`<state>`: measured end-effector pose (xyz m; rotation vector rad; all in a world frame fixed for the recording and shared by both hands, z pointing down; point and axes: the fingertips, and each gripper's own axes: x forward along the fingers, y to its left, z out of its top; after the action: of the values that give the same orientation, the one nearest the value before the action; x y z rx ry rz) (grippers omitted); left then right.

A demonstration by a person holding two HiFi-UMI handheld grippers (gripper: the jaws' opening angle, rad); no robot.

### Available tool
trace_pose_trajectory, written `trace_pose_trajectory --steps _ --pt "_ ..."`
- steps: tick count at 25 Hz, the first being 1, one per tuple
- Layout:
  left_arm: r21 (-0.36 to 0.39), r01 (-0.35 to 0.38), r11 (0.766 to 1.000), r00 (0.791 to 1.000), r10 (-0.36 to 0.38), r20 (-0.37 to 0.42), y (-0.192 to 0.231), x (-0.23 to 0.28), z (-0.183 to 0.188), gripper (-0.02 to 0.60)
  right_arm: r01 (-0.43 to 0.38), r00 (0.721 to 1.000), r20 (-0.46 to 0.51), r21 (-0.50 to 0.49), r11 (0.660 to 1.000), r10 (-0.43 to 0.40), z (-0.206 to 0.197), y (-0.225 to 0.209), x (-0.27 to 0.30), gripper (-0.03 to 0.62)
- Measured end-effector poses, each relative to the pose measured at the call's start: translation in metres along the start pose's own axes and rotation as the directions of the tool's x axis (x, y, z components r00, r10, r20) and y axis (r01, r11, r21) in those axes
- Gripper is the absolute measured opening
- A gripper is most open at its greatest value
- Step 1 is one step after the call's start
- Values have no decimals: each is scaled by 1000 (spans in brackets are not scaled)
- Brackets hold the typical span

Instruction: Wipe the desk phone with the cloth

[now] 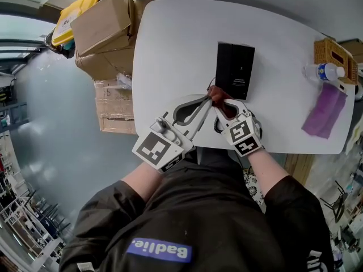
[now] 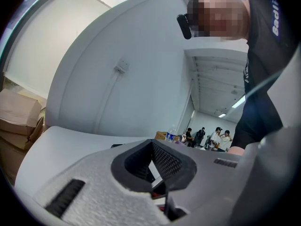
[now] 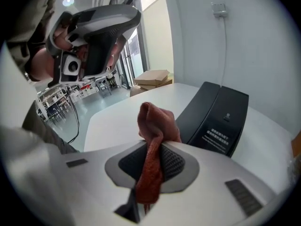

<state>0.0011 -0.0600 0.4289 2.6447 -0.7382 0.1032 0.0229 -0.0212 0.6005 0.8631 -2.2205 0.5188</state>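
- White rounded tabletop [image 1: 170, 50] fills the upper part of the head view, with pale grey floor to its left and a plain light wall behind it in the gripper views.
- Flat black rectangular desk phone [image 1: 235, 69] lies near the middle of the table, just beyond both grippers; in the right gripper view it [image 3: 216, 114] sits to the right of the jaws, with small white print on its face.
- Right gripper [image 1: 220, 102] has its jaws clamped on a rust-red woven cloth [image 1: 216, 93]; in its own view, the cloth [image 3: 155, 126] runs up through the right gripper [image 3: 151, 161] and bunches above the pads, off the phone.
- Left gripper [image 1: 207, 99] meets the cloth tip to tip with the right one; in its own view, the left gripper [image 2: 157, 173] has its jaws drawn together, with a sliver of red at the tips, and whether they pinch the cloth I cannot tell.
- Brown cardboard boxes [image 1: 105, 27] are stacked off the table's left edge.
- Woven wicker basket [image 1: 332, 52], a clear plastic water bottle [image 1: 323, 71] and a draped purple rag [image 1: 324, 111] sit at the table's far right, well apart from the phone.
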Motion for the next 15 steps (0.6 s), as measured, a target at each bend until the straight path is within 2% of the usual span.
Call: trace_pose_trajectory --steps 5,10,15 --pt "2 0 1000 1000 0 19 -2 2 20 15 15 999 48 40 999 -17 23 -19 -19 69" --pt "22 -14 1000 999 13 46 3 16 40 15 74 991 110 20 997 -76 63 -67 -45 69" --pt "38 -31 999 997 28 71 4 37 65 15 112 985 132 -10 994 -110 90 -122 -54 69"
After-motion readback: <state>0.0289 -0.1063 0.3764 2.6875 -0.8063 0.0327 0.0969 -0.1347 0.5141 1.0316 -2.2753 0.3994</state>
